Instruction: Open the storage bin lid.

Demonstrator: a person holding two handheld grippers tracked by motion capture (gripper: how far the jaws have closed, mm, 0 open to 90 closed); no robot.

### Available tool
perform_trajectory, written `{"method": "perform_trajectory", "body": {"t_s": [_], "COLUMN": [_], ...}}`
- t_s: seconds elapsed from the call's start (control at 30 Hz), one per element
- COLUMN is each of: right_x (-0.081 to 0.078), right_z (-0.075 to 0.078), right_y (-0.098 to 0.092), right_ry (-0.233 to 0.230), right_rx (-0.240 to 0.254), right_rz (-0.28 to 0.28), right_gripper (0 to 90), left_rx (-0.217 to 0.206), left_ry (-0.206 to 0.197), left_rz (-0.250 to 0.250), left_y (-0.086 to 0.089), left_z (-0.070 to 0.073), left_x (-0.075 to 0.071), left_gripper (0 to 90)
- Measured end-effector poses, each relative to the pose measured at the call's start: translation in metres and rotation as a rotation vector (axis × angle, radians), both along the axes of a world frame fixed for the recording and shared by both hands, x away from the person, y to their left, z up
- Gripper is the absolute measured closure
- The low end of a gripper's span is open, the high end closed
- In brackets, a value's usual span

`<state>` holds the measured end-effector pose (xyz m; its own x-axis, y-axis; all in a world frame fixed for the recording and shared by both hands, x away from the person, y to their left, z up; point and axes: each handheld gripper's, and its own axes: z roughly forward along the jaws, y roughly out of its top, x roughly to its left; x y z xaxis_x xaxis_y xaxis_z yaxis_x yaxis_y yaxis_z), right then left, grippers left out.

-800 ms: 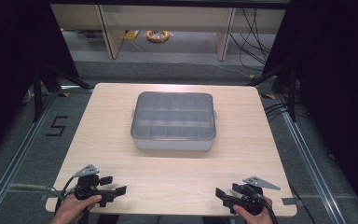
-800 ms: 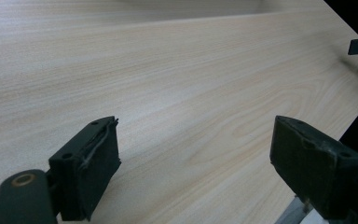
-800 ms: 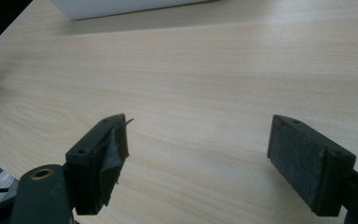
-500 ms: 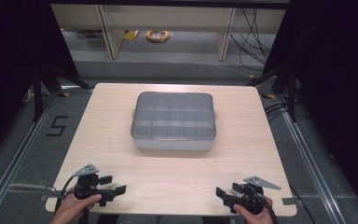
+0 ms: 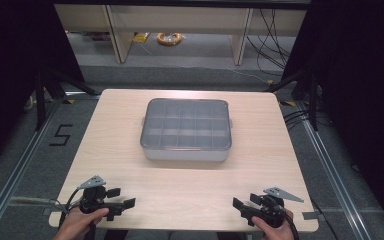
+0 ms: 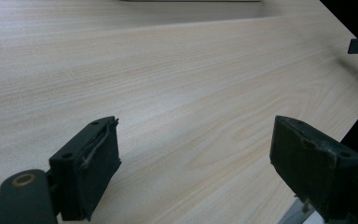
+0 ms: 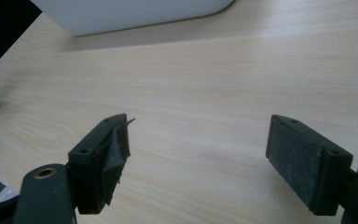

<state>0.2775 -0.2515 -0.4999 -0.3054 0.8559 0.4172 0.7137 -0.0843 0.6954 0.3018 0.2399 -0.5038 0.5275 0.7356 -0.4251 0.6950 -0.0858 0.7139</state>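
Observation:
A grey plastic organiser box (image 5: 186, 130) with a clear lid and several compartments sits in the middle of the wooden table (image 5: 190, 187). Its white side wall (image 7: 130, 14) shows at the top of the right gripper view. My left gripper (image 5: 122, 205) rests at the table's front left corner, held by a hand, its jaws wide apart with bare wood between them (image 6: 196, 154). My right gripper (image 5: 242, 207) rests at the front right corner, also open and empty (image 7: 198, 158). Both point inward toward each other, well short of the box.
The table's front edge runs just beneath both grippers. Dark floor with metal rails (image 5: 330, 165) flanks the table. Shelving legs (image 5: 117, 35) and a yellow cable coil (image 5: 170, 38) lie beyond the far edge.

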Motion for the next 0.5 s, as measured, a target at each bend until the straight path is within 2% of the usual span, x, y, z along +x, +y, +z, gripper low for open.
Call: {"method": "perform_trajectory", "body": {"t_s": [0.03, 0.13, 0.17, 0.2, 0.3, 0.33, 0.37, 0.4, 0.43, 0.47, 0.5], "right_x": [0.001, 0.003, 0.005, 0.005, 0.007, 0.008, 0.008, 0.009, 0.010, 0.011, 0.012], "right_z": [0.000, 0.000, 0.002, 0.002, 0.003, 0.003, 0.003, 0.003, 0.004, 0.003, 0.004], "right_y": [-0.002, -0.003, -0.003, -0.003, -0.006, -0.006, -0.006, -0.008, -0.008, -0.009, -0.007], "right_ry": [-0.019, -0.029, -0.044, -0.044, -0.052, -0.029, -0.029, -0.049, -0.040, -0.061, -0.032], "right_rx": [-0.022, -0.015, -0.016, -0.016, -0.001, 0.026, 0.026, 0.015, 0.018, 0.024, 0.067], "right_rz": [0.011, 0.025, 0.000, 0.000, -0.006, -0.023, -0.023, -0.018, -0.025, -0.018, -0.045], "right_gripper": [22.5, 23.0, 23.6, 23.6, 23.6, 23.6, 23.6, 23.7, 23.9, 23.9, 24.0], "left_rx": [0.002, -0.001, 0.001, 0.001, 0.003, 0.004, 0.004, 0.003, 0.001, -0.002, -0.003], "left_ry": [0.001, 0.002, 0.003, 0.003, 0.000, 0.000, 0.000, 0.000, 0.000, 0.001, -0.001], "left_rz": [0.000, -0.001, 0.000, 0.000, 0.000, 0.002, 0.002, 0.003, 0.005, 0.005, 0.018], "left_y": [0.000, 0.001, 0.001, 0.001, 0.000, 0.000, 0.000, 0.000, 0.001, 0.001, 0.001], "left_z": [0.000, 0.000, 0.000, 0.000, 0.000, 0.000, 0.000, 0.000, 0.000, 0.000, 0.000], "left_x": [0.000, 0.001, 0.001, 0.001, 0.001, 0.001, 0.001, 0.001, 0.001, 0.002, 0.003], "left_gripper": [14.9, 14.9, 15.0, 15.0, 15.0, 15.0, 14.9, 14.9, 15.0, 14.9, 15.0]}}
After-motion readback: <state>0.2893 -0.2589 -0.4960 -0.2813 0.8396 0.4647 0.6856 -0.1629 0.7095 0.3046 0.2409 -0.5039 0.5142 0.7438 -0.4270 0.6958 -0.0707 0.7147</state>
